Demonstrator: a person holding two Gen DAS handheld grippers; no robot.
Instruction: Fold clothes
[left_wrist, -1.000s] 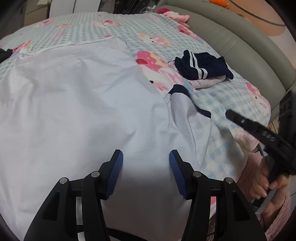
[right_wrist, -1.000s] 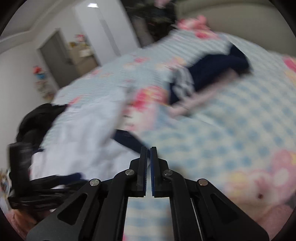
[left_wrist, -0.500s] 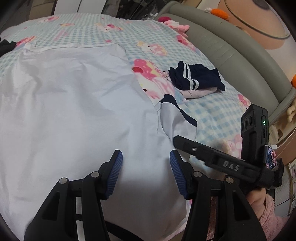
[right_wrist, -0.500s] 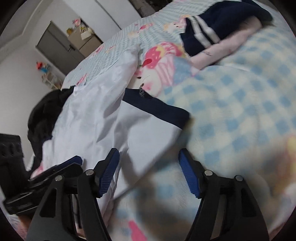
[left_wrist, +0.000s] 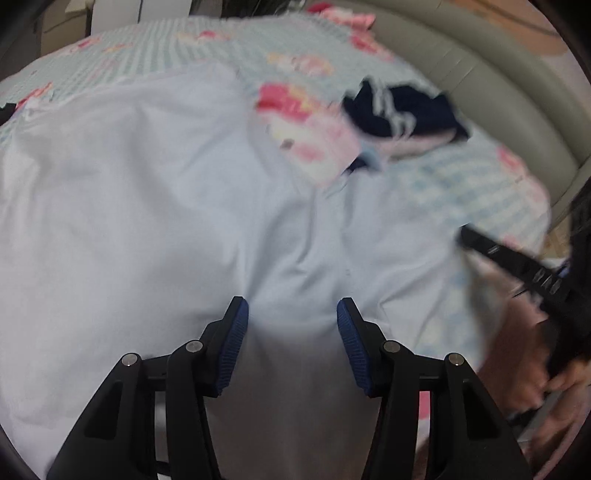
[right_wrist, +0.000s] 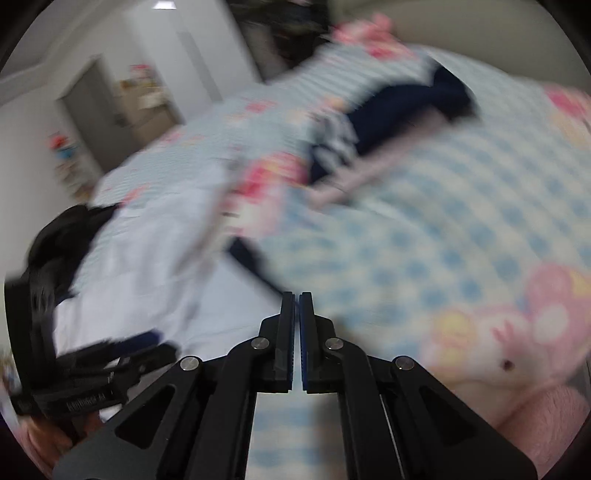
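left gripper (left_wrist: 291, 317) gapes wide over white shirt (left_wrist: 147, 206); right gripper (right_wrist: 296, 295) is pressed closed, holding nothing visible.

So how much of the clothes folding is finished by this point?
Little. The white shirt lies spread flat on the checked bedsheet, no fold visible. The left gripper hovers open over it; the right gripper is shut, apparently empty, though blur hides detail. A navy garment lies crumpled beyond. All the folding seems left.
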